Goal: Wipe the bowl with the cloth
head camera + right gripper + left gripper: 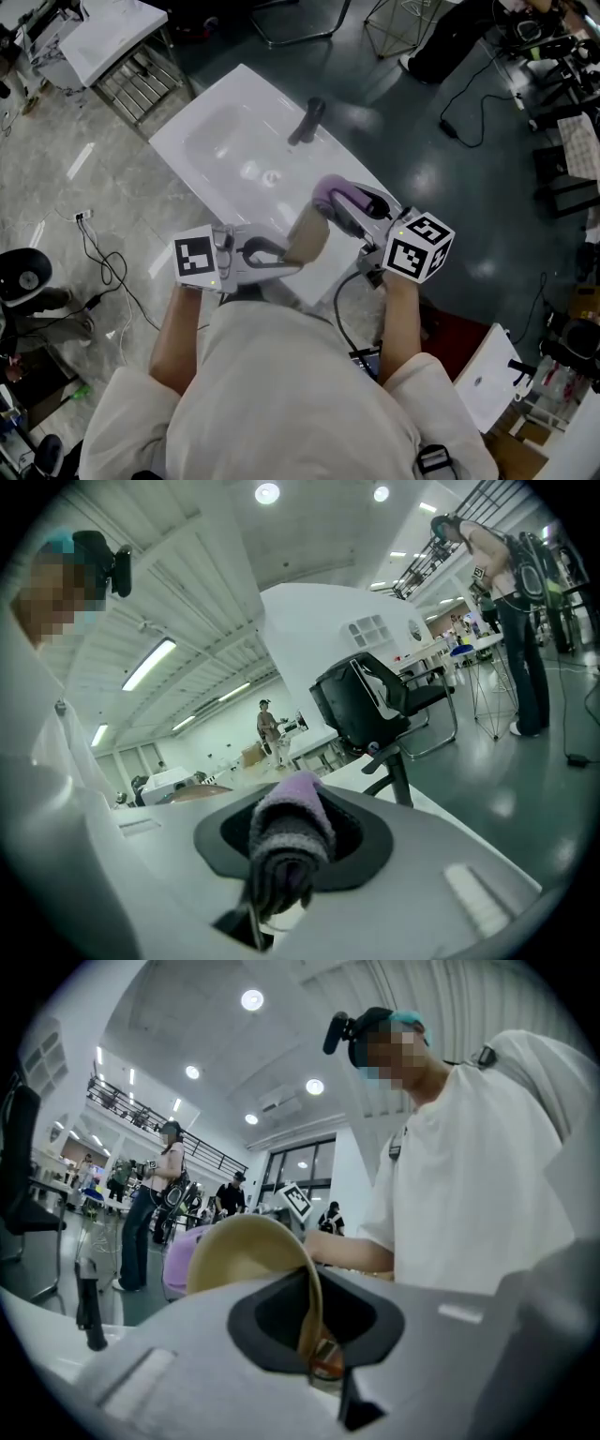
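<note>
A tan bowl (307,239) is held on edge by its rim, and my left gripper (291,258) is shut on that rim. In the left gripper view the bowl (246,1251) stands up from the jaws (314,1335) with its hollow facing away. A purple cloth (333,192) is bunched in my right gripper (342,211), which is shut on it just right of the bowl. The right gripper view shows the cloth (291,827) folded over the jaws (281,855). Cloth and bowl are close together; I cannot tell whether they touch.
Below both grippers lies a white wash basin (216,141) with a black faucet (307,122). Another white basin rests on a metal rack (122,47) at the top left. Cables (103,262) trail on the floor. A black chair (375,705) and people stand around.
</note>
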